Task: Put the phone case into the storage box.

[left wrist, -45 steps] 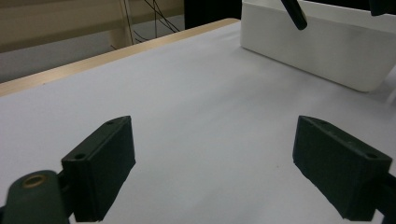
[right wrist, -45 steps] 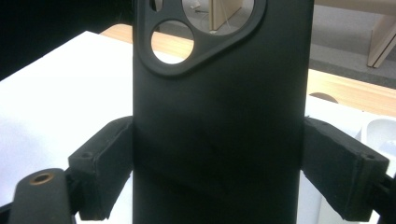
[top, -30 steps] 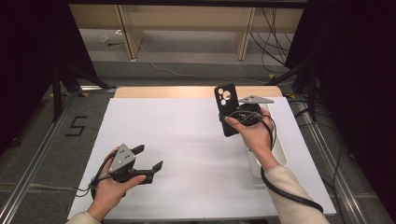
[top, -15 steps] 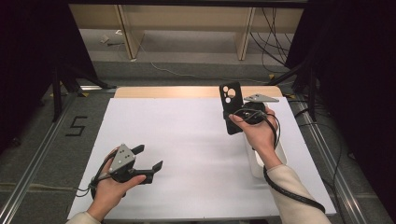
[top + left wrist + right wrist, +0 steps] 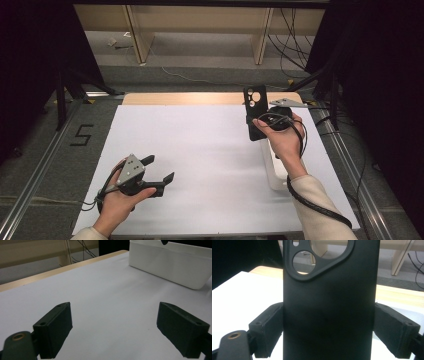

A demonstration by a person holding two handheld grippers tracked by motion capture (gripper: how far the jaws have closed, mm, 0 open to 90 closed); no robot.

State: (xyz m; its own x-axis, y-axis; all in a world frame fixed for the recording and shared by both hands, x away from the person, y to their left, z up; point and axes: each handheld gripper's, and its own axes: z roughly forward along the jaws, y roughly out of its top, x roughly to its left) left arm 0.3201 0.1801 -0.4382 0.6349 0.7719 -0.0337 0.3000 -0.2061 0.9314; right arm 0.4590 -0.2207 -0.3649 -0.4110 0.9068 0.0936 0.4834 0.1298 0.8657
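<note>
A: How do the jaws stand?

B: The jaws of the right gripper [image 5: 255, 119] are clamped on the two long edges of a black phone case [image 5: 255, 111], which stands upright between them with its camera cut-out at the top. In the right gripper view the case [image 5: 329, 302] rises between both pads, pressed on either side. The jaws of the left gripper [image 5: 159, 170] are spread wide with nothing between them; in the left gripper view there is bare white surface [image 5: 105, 295] between them.

A: Where is everything?

B: From the high view, the case is lifted off the surface at about 2 o'clock from the centre of the white sheet. Just below the right hand, near 4 o'clock, sits a white bin [image 5: 272, 172]; the left gripper view shows its side wall [image 5: 170, 267]. The left gripper rests low at about 8 o'clock, well apart from both.

A: How far along is the work?

B: The case is picked up and carried in the air. Judging by the layout, setting it down, perhaps in the bin, remains undone.
</note>
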